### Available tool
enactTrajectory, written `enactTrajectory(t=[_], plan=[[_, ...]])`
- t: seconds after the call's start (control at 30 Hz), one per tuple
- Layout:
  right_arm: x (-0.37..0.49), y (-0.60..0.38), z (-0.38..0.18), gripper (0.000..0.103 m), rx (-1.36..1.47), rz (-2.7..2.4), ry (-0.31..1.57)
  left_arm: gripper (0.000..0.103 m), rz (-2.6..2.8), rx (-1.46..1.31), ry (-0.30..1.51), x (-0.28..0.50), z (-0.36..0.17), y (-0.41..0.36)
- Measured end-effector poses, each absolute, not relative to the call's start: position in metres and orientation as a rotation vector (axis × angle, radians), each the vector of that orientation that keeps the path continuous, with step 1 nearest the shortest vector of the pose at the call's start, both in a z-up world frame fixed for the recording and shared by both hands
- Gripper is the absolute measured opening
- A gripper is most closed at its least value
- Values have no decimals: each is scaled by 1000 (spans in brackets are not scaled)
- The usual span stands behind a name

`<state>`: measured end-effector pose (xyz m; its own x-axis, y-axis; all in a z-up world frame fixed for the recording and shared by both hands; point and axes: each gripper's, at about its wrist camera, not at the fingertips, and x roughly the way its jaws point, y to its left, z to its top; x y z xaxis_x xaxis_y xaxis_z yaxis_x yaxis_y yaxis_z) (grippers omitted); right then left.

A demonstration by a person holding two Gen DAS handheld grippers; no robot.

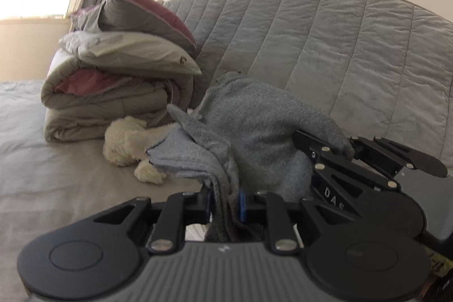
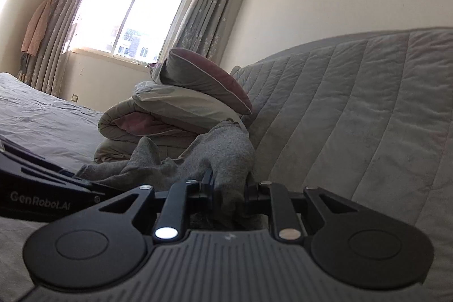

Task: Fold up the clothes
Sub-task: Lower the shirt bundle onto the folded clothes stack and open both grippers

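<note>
Left wrist view: my left tool (image 1: 225, 203) is clamped on a bunch of the grey fleece garment (image 1: 254, 126), the cloth pinched between its blue-edged pads with the jaws drawn narrow. The garment is lifted off the bed (image 1: 42, 174) and hangs rumpled between my two tools, one loose flap drooping to the left. My right tool (image 1: 344, 150) shows at the right of this view, gripping another edge of the same garment. Behind the cloth lies a white plush toy (image 1: 127, 140) on the bed, just beside a stack of folded quilts and pillows (image 1: 119, 92) that leans against the quilted grey headboard (image 1: 339, 47). In the right wrist view, my right tool (image 2: 229, 190) is likewise closed tight on a fold of the grey garment (image 2: 220, 149), which bunches up in front of the stack (image 2: 175, 104). My left tool (image 2: 42, 188) sits at the left edge there. A bright window (image 2: 133, 16) with grey curtains (image 2: 203, 16) is beyond.
</note>
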<state>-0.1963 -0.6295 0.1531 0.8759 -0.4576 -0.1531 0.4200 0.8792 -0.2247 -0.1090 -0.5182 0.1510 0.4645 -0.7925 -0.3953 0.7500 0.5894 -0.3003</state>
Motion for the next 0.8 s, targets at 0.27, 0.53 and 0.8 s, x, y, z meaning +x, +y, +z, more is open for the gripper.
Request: enactTrajectory(t=[0.27,0.53,0.8], plan=[[-206,-687,82,20,133,-488,390,35,-1000,-331,806,-96,73,-522],[-213,-688,91,40,122,-598,412,48,-977,-300,828,-88,83,-509],[-235,-684,102,56,90,-709,483,52,-891,-219,839,-93,94,-494]])
